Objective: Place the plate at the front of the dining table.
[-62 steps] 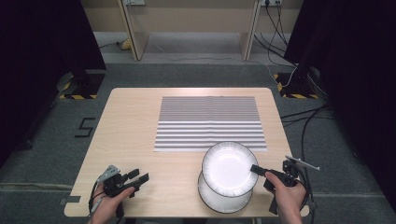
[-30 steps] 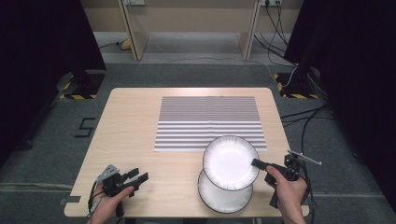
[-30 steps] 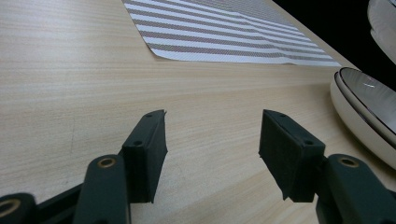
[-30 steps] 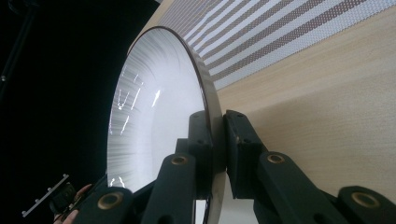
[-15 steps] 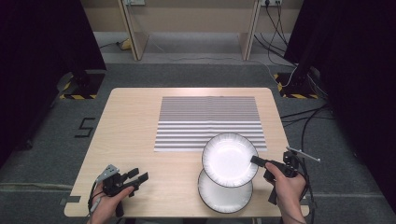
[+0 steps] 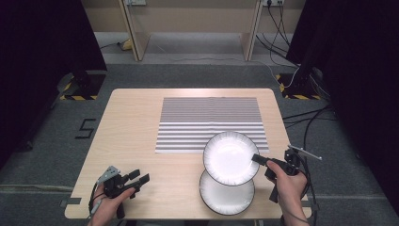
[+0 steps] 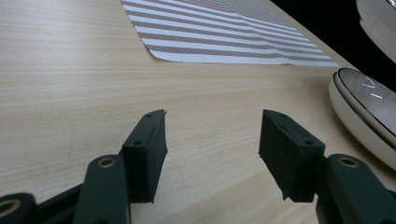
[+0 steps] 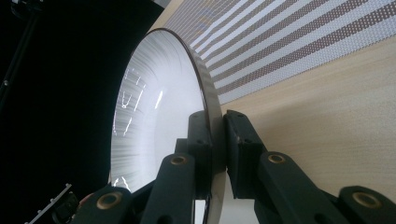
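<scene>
Now plate point(image 6: 230, 157) rim, right gripper point(image 6: 256, 158) clamped

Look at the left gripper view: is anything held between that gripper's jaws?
No. The left gripper has its jaws standing wide apart, with just bare table between them.

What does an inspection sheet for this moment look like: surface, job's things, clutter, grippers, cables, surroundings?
Surface: light wooden table, striped placemat lying flat at its far middle.
Job's things: upper plate lifted by its rim, overlapping the lower plate that rests on the table.
Clutter: nothing seen.
Grippers: right gripper shut on the upper plate's rim; left gripper open, empty, low over the table.
Cables: black cables on the floor at right.
Surroundings: grey floor, black curtains both sides, wooden frame legs beyond.
</scene>
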`<state>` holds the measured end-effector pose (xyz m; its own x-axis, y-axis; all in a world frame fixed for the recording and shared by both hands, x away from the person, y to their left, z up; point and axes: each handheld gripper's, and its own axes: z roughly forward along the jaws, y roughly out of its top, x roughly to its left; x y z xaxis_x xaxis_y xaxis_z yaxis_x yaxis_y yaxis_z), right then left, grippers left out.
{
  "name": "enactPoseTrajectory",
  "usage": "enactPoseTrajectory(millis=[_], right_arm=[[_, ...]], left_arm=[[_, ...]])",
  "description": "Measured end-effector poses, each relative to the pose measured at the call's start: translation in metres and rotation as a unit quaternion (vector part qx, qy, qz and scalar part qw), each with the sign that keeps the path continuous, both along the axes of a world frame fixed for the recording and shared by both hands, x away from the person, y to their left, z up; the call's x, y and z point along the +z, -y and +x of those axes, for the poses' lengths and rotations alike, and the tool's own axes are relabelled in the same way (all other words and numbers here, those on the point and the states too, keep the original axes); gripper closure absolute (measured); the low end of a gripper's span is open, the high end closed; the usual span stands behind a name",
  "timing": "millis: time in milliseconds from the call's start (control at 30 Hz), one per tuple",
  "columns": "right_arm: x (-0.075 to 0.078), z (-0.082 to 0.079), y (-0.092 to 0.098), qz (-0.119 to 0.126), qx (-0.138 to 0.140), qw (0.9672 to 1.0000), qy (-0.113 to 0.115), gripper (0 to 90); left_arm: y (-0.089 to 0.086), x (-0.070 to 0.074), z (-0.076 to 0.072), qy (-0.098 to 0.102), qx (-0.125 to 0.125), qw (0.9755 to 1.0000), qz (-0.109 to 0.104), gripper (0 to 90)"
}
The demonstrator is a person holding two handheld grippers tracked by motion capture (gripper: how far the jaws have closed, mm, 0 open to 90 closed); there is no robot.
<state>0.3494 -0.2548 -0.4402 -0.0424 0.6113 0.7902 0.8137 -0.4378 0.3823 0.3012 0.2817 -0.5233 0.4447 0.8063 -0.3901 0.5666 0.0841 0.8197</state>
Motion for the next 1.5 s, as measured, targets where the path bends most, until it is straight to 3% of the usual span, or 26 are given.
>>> enactPoseTrajectory(millis=[1500], right_arm=[[0.009,0.022,-0.006,-0.002,-0.007,1.0000,0.002,80.8]], left_arm=[[0.000,0.001,0.000,0.002,-0.001,1.0000,-0.002,41.1]])
